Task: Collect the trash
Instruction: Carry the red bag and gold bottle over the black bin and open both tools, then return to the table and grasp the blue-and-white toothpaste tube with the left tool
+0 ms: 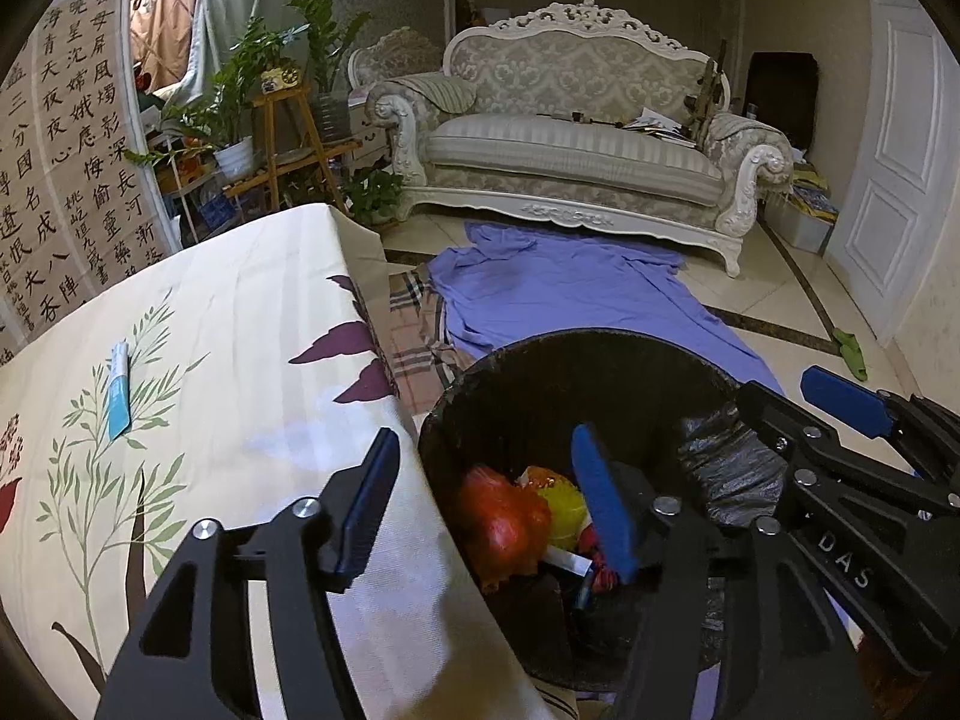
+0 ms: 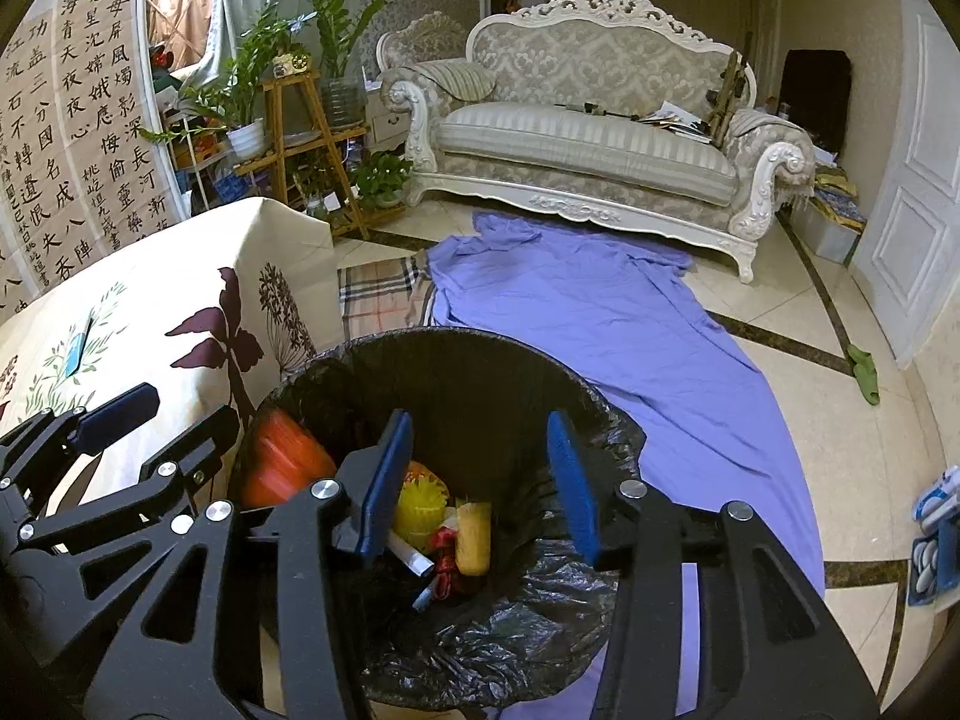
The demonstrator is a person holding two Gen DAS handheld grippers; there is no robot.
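Observation:
A black trash bin with a black liner (image 1: 606, 354) (image 2: 462, 342) stands on the floor beside the table. Inside lie an orange bag (image 1: 504, 516) (image 2: 288, 468), a yellow item (image 1: 561, 507) (image 2: 423, 507), a yellow pouch (image 2: 473, 537) and a white tube (image 2: 411, 558). My left gripper (image 1: 486, 510) is open and empty at the bin's left rim by the table edge. My right gripper (image 2: 480, 480) is open and empty above the bin's mouth; it also shows in the left wrist view (image 1: 798, 402). A light-blue wrapper (image 1: 119, 390) (image 2: 78, 348) lies on the table.
The table has a cream floral cloth (image 1: 240, 360) (image 2: 150, 300). A purple sheet (image 2: 600, 312) and a plaid cloth (image 2: 378, 294) lie on the tiled floor. A white sofa (image 2: 588, 138) stands beyond, plants (image 2: 288, 72) at the left. A green slipper (image 2: 864, 375) lies near the white door.

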